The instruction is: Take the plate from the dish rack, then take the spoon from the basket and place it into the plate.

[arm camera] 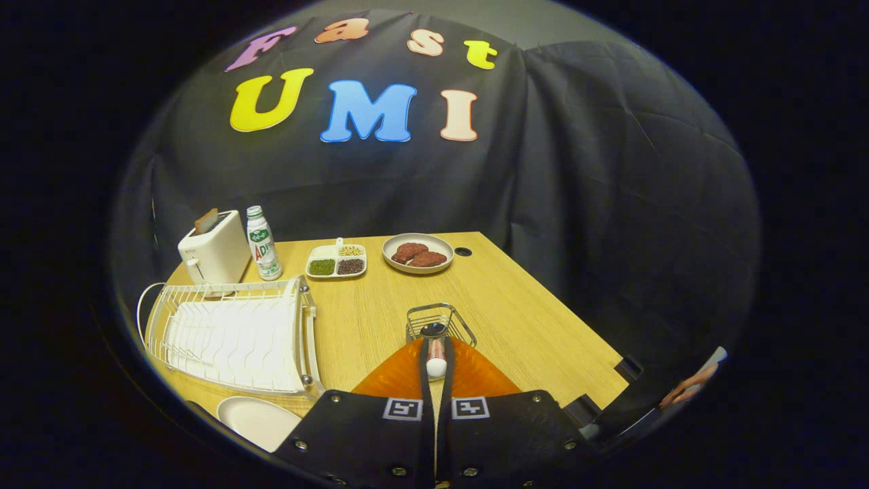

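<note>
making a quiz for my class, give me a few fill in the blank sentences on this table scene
1. The gripper has its fingers closed on a ____.
2. The wire basket sits just ____ the fingers.
3. The bottle stands beside the ____.
4. The white plate lies on the table next to the ____.

Missing words: spoon; beyond; toaster; dish rack

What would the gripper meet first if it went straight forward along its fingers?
Probably the small wire basket just ahead of the fingers. The gripper is shut on the spoon, whose end points into the basket. Depth is unclear, so the gripper may pass just above its rim.
</note>
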### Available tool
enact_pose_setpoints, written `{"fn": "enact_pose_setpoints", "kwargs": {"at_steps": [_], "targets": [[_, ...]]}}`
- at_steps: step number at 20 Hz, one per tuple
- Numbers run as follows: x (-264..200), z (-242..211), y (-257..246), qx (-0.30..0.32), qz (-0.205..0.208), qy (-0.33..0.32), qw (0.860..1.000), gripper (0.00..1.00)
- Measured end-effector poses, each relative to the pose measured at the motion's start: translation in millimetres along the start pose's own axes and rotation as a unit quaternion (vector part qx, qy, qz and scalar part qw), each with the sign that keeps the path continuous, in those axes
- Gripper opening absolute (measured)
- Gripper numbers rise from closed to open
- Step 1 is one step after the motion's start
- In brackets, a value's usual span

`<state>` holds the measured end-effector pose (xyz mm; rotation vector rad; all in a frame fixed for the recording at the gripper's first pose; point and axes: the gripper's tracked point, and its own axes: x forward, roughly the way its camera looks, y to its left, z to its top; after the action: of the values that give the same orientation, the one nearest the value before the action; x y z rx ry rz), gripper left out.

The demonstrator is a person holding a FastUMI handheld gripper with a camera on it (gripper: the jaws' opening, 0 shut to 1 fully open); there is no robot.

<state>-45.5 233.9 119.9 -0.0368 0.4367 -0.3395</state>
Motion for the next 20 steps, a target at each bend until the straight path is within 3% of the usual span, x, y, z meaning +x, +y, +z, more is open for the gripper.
{"fn": "enact_pose_setpoints", "kwargs": {"at_steps": [5,10,15,20], "targets": [[-52,17,45,-0.029,0.064,-0.035,0.997,0.02],[-106,10,102,-0.053,0.155,-0.052,0.985,0.02],[-146,-28,146,-0.085,0.239,-0.036,0.967,0.01],[-159,-76,168,-0.113,0.281,-0.002,0.953,0.02]]}}
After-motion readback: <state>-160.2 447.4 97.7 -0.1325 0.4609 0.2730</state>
